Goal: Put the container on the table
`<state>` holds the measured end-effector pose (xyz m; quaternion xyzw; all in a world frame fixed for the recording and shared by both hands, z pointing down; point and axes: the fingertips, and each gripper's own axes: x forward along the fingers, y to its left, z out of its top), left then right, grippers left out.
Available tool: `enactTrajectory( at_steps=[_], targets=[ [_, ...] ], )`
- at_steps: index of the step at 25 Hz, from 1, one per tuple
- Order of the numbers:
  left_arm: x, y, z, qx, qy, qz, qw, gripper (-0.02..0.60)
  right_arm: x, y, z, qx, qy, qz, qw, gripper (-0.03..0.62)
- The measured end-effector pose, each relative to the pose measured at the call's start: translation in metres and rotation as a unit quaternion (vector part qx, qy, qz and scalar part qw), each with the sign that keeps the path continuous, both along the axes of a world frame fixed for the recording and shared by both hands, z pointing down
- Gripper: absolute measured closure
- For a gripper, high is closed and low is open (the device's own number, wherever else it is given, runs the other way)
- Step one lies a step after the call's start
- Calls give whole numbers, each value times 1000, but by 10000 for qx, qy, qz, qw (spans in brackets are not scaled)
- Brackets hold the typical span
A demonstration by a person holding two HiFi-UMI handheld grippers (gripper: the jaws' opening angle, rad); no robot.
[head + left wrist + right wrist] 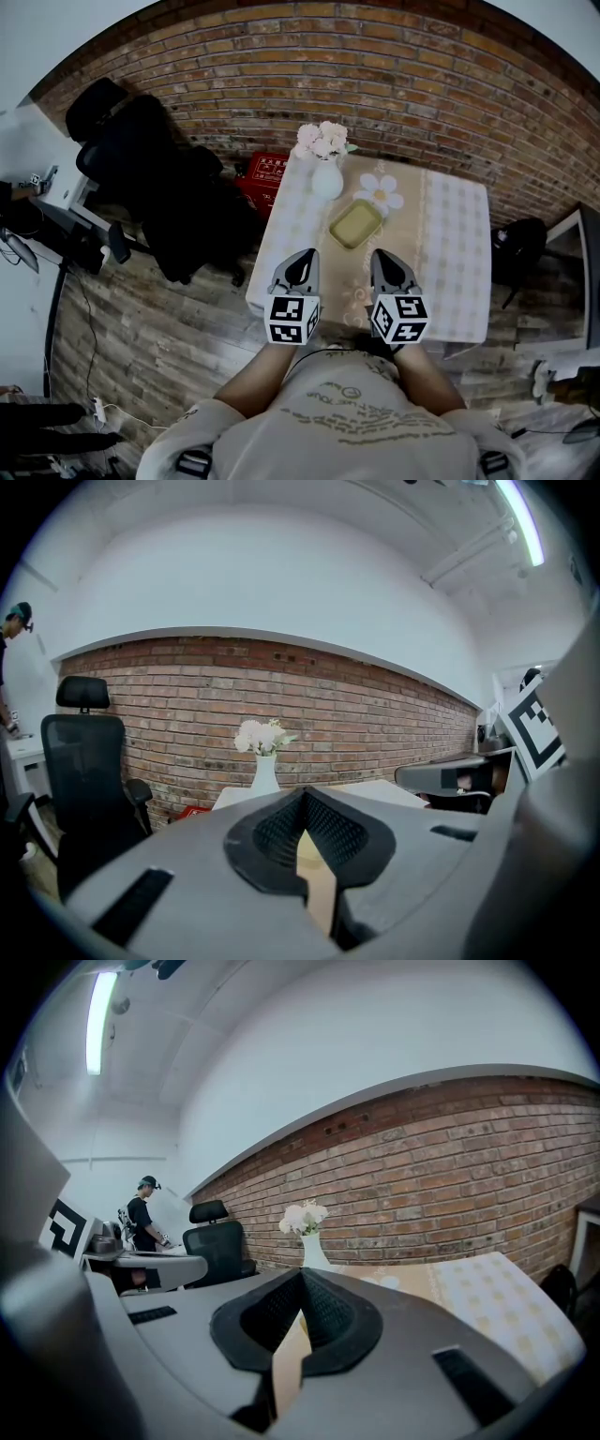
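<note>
both claws level over the near table edge. left gripper: tips pressed together, pinching nothing. right gripper: same story. the shallow green container sits on the cloth just ahead, between the two noses, its inside plain. further ahead, a white vase holds pale flowers.

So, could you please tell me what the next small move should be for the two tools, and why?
Probably just ease both back: the container already sits on the table, and the left tool and right tool are shut and empty, short of it.
</note>
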<state>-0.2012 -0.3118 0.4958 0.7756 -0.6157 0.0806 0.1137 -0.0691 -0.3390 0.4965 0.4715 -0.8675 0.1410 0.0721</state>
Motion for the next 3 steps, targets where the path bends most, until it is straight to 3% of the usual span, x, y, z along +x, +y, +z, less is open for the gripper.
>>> enactTrajectory(
  at_steps=[3],
  targets=[
    [3,2,1,-18,10,12,10000,577,3,2,1,-11,3,10,10000,592]
  ],
)
